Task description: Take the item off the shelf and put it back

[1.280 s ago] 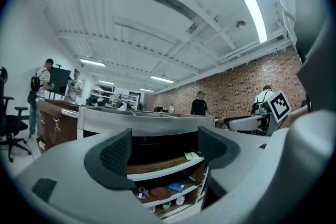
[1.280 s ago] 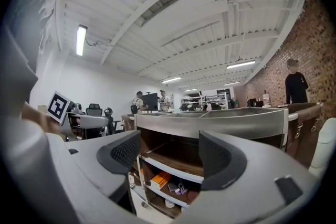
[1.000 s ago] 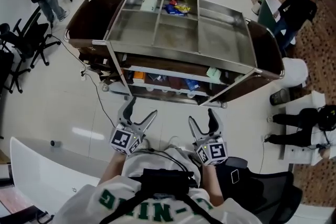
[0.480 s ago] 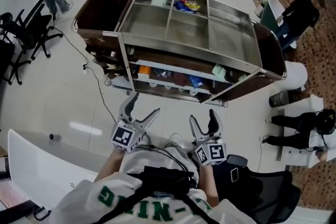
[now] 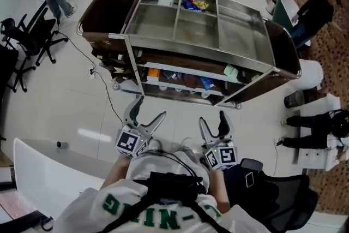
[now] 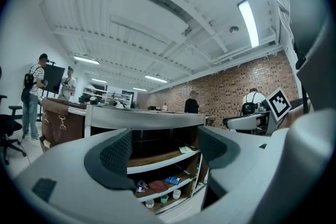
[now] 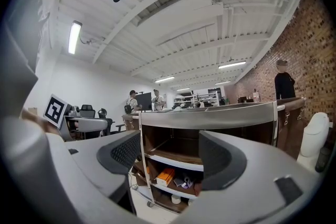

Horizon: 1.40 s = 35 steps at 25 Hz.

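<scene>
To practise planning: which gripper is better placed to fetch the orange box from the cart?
Left, probably: the orange box lies almost straight ahead of the open left gripper; the right gripper stands farther aside.

1. The head view looks from the person's head, forward and steeply down. It sees the shelf (image 5: 240,35) from above, well ahead. The left hand-held gripper (image 5: 151,107) and right hand-held gripper (image 5: 211,117) sit close below the camera.
2. The left gripper view rides on the left hand-held gripper (image 6: 163,152). It faces level along the jaws at the shelf (image 6: 142,122) front, toward its right end. The ceiling fills the upper half.
3. The right gripper view rides on the right hand-held gripper (image 7: 170,155). It also faces level, at the shelf (image 7: 210,115) front by its left post.
4. All three views share the shelf's open front. The left gripper view catches a marker cube (image 6: 278,104) at its right side, the right gripper view one (image 7: 54,108) at its left.
</scene>
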### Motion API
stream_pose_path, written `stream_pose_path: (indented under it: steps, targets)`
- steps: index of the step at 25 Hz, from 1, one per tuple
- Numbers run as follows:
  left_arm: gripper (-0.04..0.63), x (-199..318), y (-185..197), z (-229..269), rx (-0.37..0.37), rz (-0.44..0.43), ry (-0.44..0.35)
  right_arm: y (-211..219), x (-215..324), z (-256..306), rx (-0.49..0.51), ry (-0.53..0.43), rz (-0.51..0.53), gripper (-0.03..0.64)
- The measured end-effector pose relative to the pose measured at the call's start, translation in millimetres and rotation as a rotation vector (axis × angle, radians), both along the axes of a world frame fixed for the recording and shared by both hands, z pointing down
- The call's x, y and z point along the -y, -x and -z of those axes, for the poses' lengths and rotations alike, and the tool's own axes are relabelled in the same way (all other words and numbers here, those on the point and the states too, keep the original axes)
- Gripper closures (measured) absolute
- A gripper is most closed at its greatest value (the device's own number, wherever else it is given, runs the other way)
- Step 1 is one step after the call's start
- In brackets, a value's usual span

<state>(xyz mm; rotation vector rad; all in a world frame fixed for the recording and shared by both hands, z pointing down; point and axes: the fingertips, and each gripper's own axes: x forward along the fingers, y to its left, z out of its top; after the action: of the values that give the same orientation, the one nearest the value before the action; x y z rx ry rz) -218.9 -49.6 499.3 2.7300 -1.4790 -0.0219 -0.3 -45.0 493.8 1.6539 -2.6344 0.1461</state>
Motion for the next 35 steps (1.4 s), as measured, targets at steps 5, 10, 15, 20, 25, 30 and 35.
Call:
stream_pose_path:
  steps: [5,10,15,20,25,30,35]
  targets:
    - [0.219,6,-5,3,0.004,-0.011,-0.003,-6,3,1,0.004,-0.001,-0.013,0.264]
    - [0.219,12,-11,5,0.01,-0.019,-0.009,-13,10,0,0.011,0.004,-0.019,0.264]
    - [0.219,17,-16,8,0.019,-0.018,-0.009,-13,19,0,0.018,0.011,-0.003,0.264]
    - [0.219,19,-19,2,0.027,-0.01,0.007,-15,26,-4,0.017,0.013,0.012,0.264]
    - [0.219,23,-37,11,-0.005,-0.022,0.051,-27,29,-7,0.016,0.02,0.006,0.264]
    - [0.219,32,-47,-7,0.036,-0.044,0.031,-44,30,-15,0.012,0.04,-0.018,0.264]
    - [0.219,42,-73,-10,0.041,-0.077,0.042,-74,34,-28,0.015,0.071,-0.058,0.264]
